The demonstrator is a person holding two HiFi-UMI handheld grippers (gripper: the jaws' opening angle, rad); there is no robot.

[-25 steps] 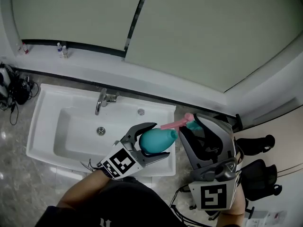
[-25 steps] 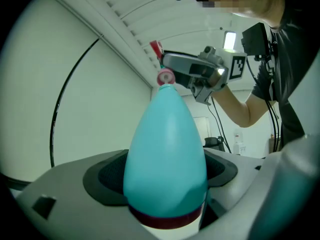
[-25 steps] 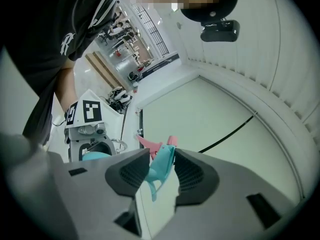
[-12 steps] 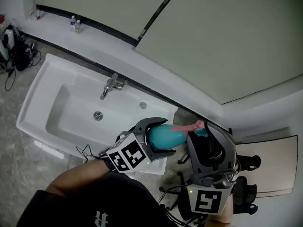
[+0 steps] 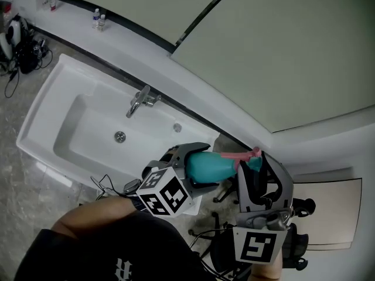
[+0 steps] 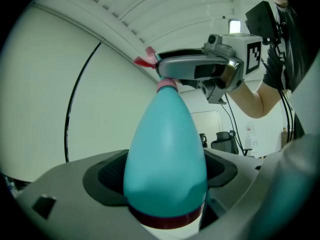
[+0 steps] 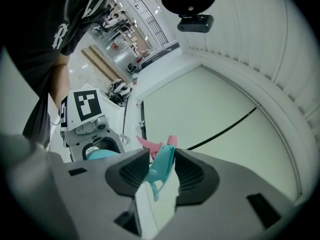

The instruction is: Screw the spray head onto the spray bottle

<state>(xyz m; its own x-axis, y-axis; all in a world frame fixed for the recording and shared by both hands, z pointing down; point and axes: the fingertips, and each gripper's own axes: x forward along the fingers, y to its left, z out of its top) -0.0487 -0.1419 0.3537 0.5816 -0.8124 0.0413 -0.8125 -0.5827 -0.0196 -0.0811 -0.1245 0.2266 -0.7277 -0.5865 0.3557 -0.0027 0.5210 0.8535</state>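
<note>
My view swung: the sink (image 5: 42, 103) now lies slanted, further left; the left gripper (image 5: 210, 165) with spray bottle (image 5: 202, 167) and right gripper (image 5: 252, 160) with spray head (image 5: 234, 155) shifted slightly right.

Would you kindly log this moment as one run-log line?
left tongs: shut on bottle | right tongs: shut on spray head | spray head: at bottle neck | thread seating: unclear
</note>
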